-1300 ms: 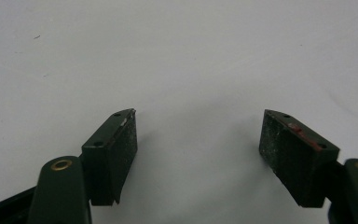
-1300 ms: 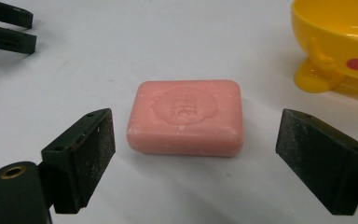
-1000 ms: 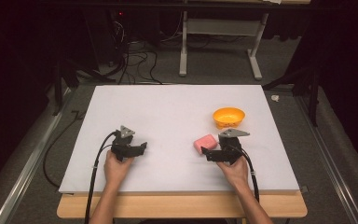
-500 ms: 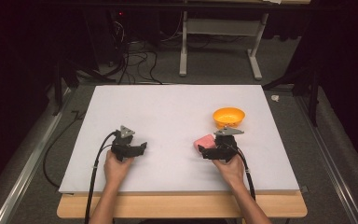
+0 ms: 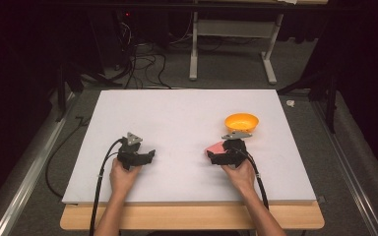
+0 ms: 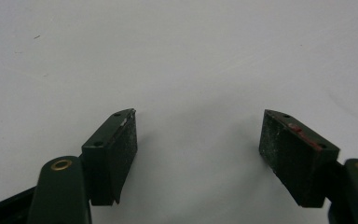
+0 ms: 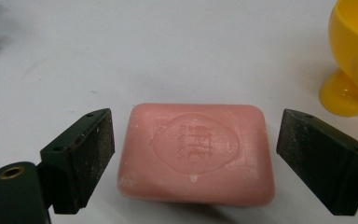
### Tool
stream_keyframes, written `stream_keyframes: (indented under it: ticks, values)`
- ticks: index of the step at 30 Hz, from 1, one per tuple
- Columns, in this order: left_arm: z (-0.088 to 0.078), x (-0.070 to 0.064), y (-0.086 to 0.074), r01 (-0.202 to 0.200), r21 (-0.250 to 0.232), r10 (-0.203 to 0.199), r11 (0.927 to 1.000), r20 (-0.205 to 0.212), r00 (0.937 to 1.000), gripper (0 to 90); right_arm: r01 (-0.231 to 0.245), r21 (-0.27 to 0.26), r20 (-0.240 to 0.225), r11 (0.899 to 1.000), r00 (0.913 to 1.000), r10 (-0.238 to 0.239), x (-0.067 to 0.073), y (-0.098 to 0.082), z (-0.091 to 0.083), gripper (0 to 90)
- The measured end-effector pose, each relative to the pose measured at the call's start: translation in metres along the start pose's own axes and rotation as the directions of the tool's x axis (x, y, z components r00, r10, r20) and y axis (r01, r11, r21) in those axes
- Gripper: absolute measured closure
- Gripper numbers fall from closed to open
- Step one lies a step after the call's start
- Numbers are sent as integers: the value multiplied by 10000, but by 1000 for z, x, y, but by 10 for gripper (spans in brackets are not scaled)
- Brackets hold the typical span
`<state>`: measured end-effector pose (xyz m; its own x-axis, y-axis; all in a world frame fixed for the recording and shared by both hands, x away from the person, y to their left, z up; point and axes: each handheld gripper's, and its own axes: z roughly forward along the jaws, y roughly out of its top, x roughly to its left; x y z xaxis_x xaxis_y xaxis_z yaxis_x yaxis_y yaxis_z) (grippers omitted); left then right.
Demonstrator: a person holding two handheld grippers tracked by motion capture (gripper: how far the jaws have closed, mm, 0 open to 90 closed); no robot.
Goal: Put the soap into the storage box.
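My right gripper [image 7: 193, 154] straddles the pink soap [image 7: 193, 151] with jaws wide, not yet clamped, just near-left of the yellow bowl [image 5: 241, 121]; left gripper [image 6: 198, 140] spread, idle, nothing moved yet.

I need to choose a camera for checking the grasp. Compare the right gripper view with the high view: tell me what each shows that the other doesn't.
Right gripper view alone: the stamped emblem on the pink soap bar and the gaps between it and the open jaws of the right hand-held gripper. High view alone: the left hand-held gripper, both hands, the whole white table. Both: soap, yellow bowl, right hand-held gripper.
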<state>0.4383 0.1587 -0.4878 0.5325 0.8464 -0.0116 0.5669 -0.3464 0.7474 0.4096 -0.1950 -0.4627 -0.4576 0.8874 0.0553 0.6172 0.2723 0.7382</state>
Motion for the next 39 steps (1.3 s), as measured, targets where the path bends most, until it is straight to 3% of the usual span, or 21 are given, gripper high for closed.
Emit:
stream_keyframes:
  ticks: [16,39]
  values:
    - [0,0,0,3,1,-3,10000,1,10000,281,103,745,108,9972,9999,-111,2,-6,17,118]
    - [0,0,0,0,1,0,10000,0,10000,281,297,716,288,9970,9991,-319,4,-10,18,136]
